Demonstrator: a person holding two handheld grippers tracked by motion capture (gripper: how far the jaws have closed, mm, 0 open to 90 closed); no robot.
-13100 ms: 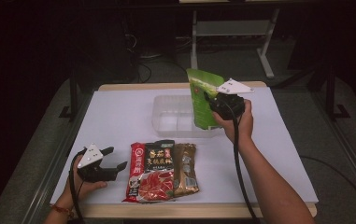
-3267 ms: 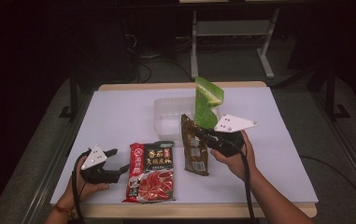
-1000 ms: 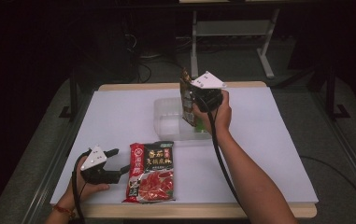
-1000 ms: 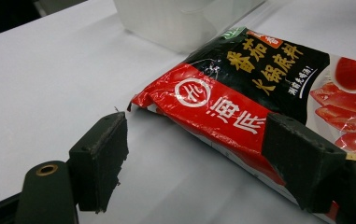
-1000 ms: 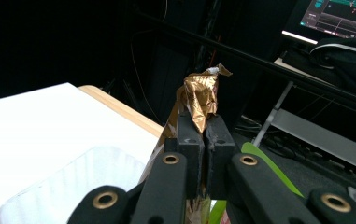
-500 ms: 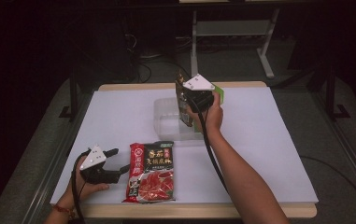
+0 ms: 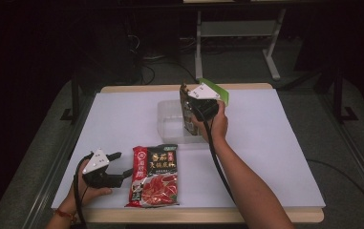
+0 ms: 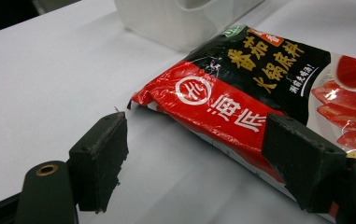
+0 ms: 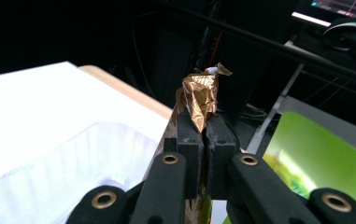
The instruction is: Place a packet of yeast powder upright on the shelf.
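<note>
A gold-brown pouch (image 9: 202, 95) hangs upright from the right gripper (image 9: 203, 135), whose jaws are pinched tight on the pouch's crumpled top edge. In the high view, the pouch (image 7: 187, 112) hangs below the gripper (image 7: 196, 102), over the right part of a clear tray (image 7: 170, 125). Whether its bottom touches the tray floor cannot be told. The hand (image 7: 213, 123) holding this gripper sits on the near side of it, and a black cable runs back along the forearm.

Just behind and to the right of the gripper stands a green pouch (image 7: 216, 91), at the tray's far right corner; the gripper and hand hide most of it. In the right gripper view, it (image 9: 316, 154) shows to the right of the jaws, and the tray (image 9: 63, 163) lies to their left and below.

The left gripper (image 7: 117, 169) rests well apart, near the front left edge of the white table (image 7: 275, 143), held by the left hand (image 7: 86, 188). Its jaws stand open with nothing pressed between them. A red and black packet (image 8: 241, 98) lies flat on the table just ahead of the jaws, its corner reaching in between them and one jaw partly over it. In the high view, the packet (image 7: 154, 175) is just to the right of this gripper, between it and the right forearm.
</note>
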